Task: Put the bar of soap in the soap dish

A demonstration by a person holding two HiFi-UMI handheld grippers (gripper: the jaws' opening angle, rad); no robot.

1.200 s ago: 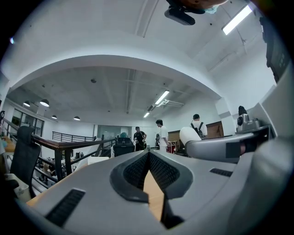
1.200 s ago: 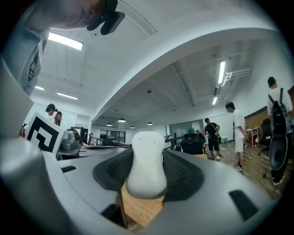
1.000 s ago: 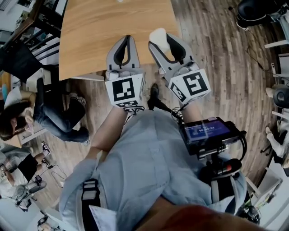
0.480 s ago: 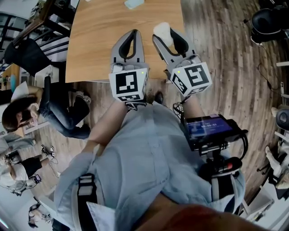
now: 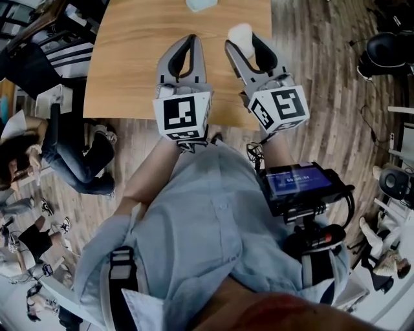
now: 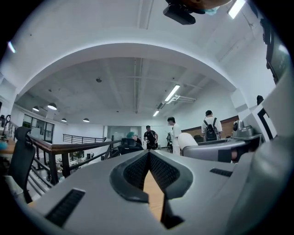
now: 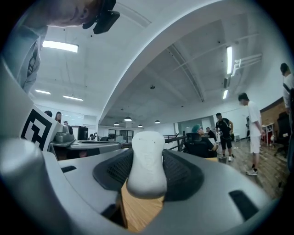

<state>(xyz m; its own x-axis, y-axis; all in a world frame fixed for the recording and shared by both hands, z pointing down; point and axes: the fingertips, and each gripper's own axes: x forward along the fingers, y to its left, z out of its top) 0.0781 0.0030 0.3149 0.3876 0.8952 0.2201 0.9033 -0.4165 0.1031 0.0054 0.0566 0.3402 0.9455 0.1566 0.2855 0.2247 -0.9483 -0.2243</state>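
Both grippers have edged further over the table, and a pale dish now shows at its far edge. Our right gripper clamps the smooth, rounded white soap between ribbed pads, while our left gripper is closed on nothing. We see a light wood-grain top above a darker plank floor.

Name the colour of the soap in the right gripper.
White soap; clearest in the right gripper view.

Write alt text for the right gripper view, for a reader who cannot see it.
A white bar of soap is clamped between the right gripper's dark fingers, over a wooden table. Behind, an open office with people standing at right.
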